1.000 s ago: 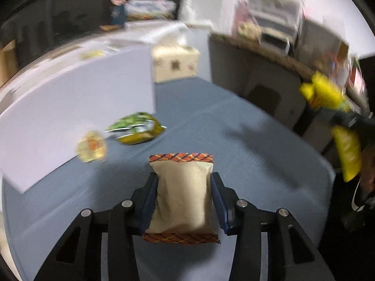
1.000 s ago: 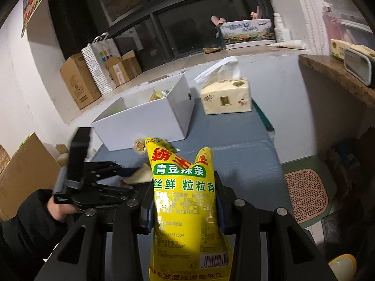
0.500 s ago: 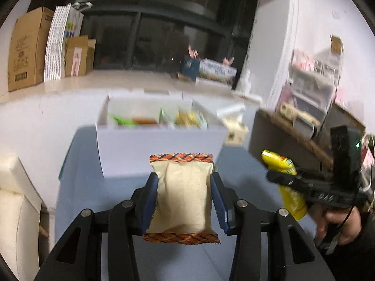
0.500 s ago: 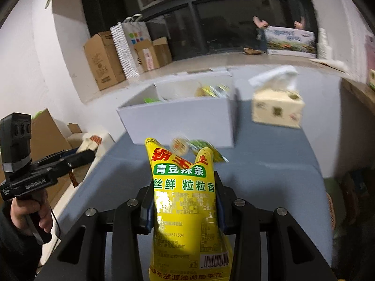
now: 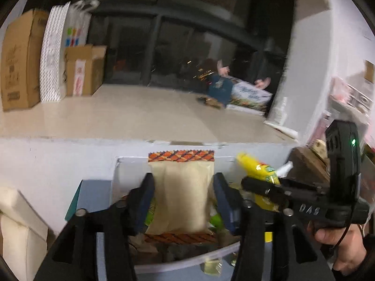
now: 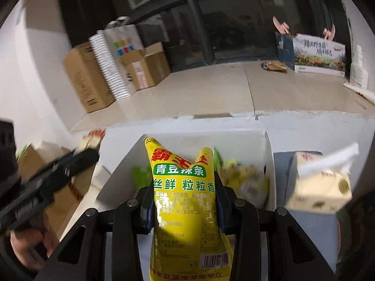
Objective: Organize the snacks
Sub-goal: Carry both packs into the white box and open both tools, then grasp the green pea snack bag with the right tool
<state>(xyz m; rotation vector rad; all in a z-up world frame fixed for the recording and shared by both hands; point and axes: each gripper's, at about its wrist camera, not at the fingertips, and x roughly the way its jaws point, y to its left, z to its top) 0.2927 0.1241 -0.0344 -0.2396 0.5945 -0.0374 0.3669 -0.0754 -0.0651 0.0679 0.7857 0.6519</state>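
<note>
Beige packet [image 5: 182,196] clamped in left claw [image 5: 182,201].

An open white cardboard box [image 6: 267,161] of snack packets sits just ahead of both jaws; a tissue pack [image 6: 318,187] stands right of it.

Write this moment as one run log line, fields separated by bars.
left tool: shut on beige packet | right tool: shut on yellow packet | both over white box

A tan snack bag [image 5: 181,196] stands up between the left gripper's [image 5: 182,201] fingers. A yellow snack bag [image 6: 185,194] stands in the right gripper [image 6: 185,201]. The white box [image 6: 267,145] of snacks is just ahead.
</note>
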